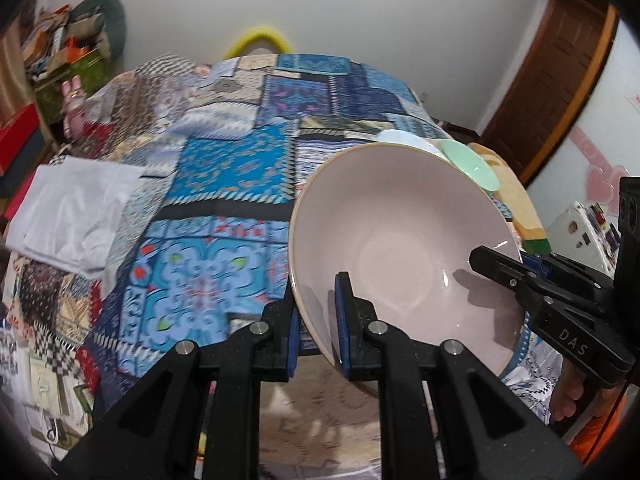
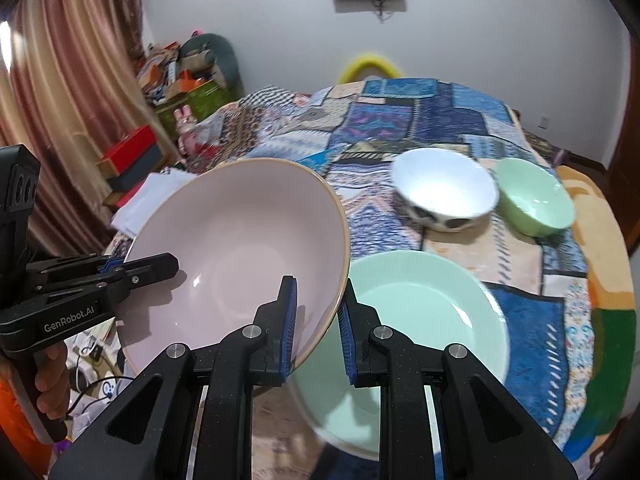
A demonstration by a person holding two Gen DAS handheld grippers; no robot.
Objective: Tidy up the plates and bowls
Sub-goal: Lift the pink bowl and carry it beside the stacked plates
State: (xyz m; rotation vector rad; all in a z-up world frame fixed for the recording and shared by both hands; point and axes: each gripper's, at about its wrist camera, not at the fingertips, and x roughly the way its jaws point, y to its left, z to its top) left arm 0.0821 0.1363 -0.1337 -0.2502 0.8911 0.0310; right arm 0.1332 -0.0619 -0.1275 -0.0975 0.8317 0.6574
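Two grippers are showing: the left gripper [image 2: 120, 270] and the right gripper [image 2: 318, 328], both clamping one pink plate [image 2: 236, 248]. A second plate, the green plate [image 2: 424, 304], is lying on one patchwork cloth [image 2: 440, 116], making two plates. Two bowls are sitting beyond it: one white bowl [image 2: 444, 196] and one green bowl [image 2: 534, 198]. One folded white cloth [image 1: 76, 216] is lying at the left.

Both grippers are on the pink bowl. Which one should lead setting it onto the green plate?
Right, probably. The right gripper clamps the pink bowl's rim directly beside the green plate, which fills its view. The left gripper holds the opposite rim, and its camera does not show the plate.
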